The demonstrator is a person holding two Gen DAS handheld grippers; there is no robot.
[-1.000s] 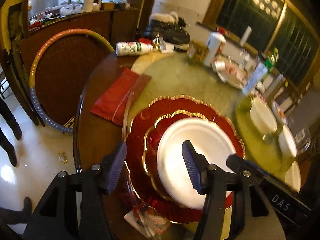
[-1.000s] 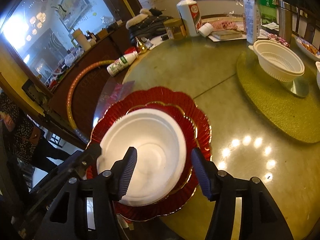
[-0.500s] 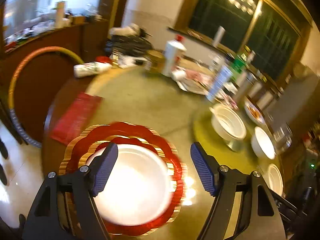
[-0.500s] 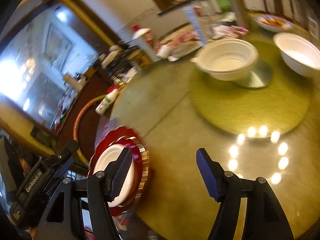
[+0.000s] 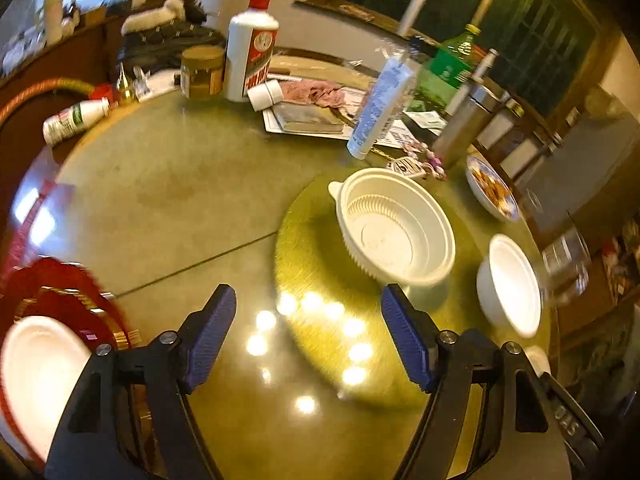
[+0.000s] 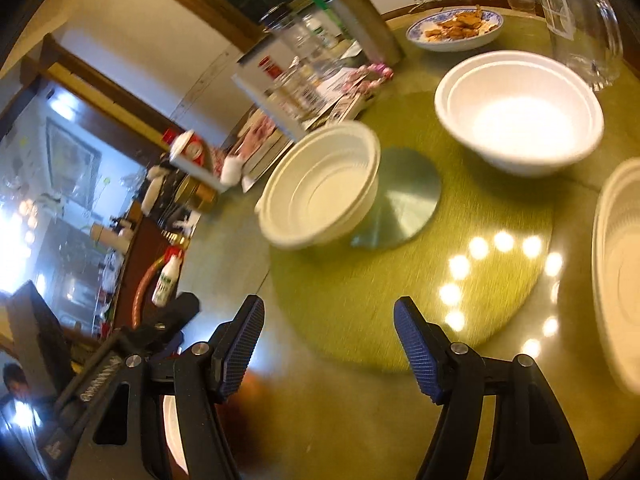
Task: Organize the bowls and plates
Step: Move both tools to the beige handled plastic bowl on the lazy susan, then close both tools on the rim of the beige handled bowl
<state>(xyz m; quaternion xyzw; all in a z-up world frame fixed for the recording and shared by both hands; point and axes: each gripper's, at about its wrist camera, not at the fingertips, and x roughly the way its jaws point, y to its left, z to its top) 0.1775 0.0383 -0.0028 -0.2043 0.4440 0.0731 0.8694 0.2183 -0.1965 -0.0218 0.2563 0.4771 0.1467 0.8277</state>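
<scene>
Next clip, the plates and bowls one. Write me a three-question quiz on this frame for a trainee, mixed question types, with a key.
1. True or false: the left gripper holds a bowl.
2. What does the ribbed bowl rest on? A) red plate B) green mat C) book
3. What sits on the red plate at the left view's lower left edge?

Key
1. False; both it and the right gripper are open and empty.
2. B, the green mat.
3. A white plate.
</scene>
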